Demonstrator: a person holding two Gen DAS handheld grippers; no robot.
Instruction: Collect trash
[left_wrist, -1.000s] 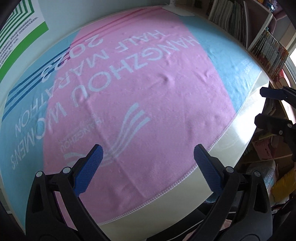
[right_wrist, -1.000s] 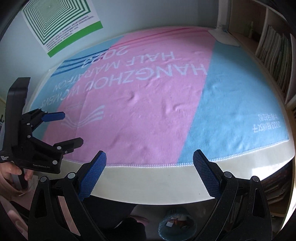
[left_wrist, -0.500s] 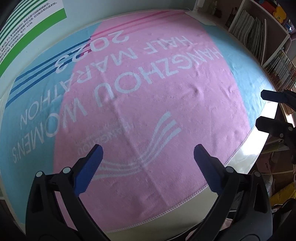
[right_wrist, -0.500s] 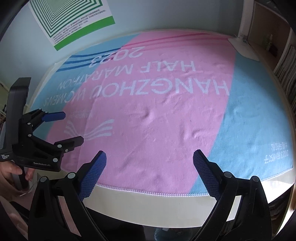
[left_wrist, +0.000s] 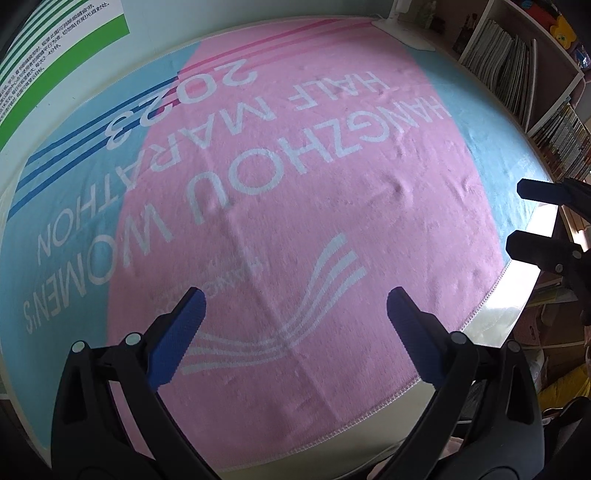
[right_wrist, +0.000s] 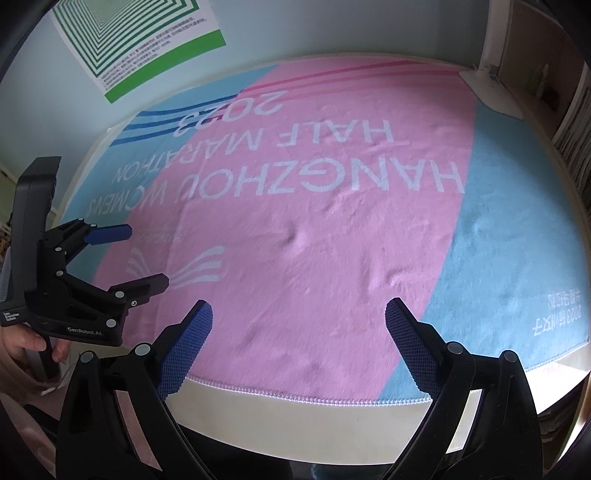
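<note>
Claw status: both are spread wide and carry nothing. Left claw (left_wrist: 293, 308) hovers over the near pink part of the marathon towel (left_wrist: 332, 192), above the white wave logo (left_wrist: 295, 314). Right claw (right_wrist: 297, 321) hovers over the towel's near hem, with the bare strip of counter (right_wrist: 295, 413) just below it. Each claw shows at the edge of the other's view, so the 2 are held side by side, near one another.

Towel lies flat over most of the counter, printed "HANGZHOU WOMEN'S HALF MARATHON 2023", with a few small wrinkles (right_wrist: 299, 236) near its middle. A green-and-white poster (right_wrist: 136, 40) hangs on the far wall. Bookshelves (left_wrist: 517, 66) stand at the right, and a white lamp base (right_wrist: 491, 88) sits on the far right corner.

Trash: none is visible on the towel or counter in either view; its location cannot be determined. Judgement: the wide spread and raised, level hold suit a ready posture, surveying the surface before any pickup is chosen.
</note>
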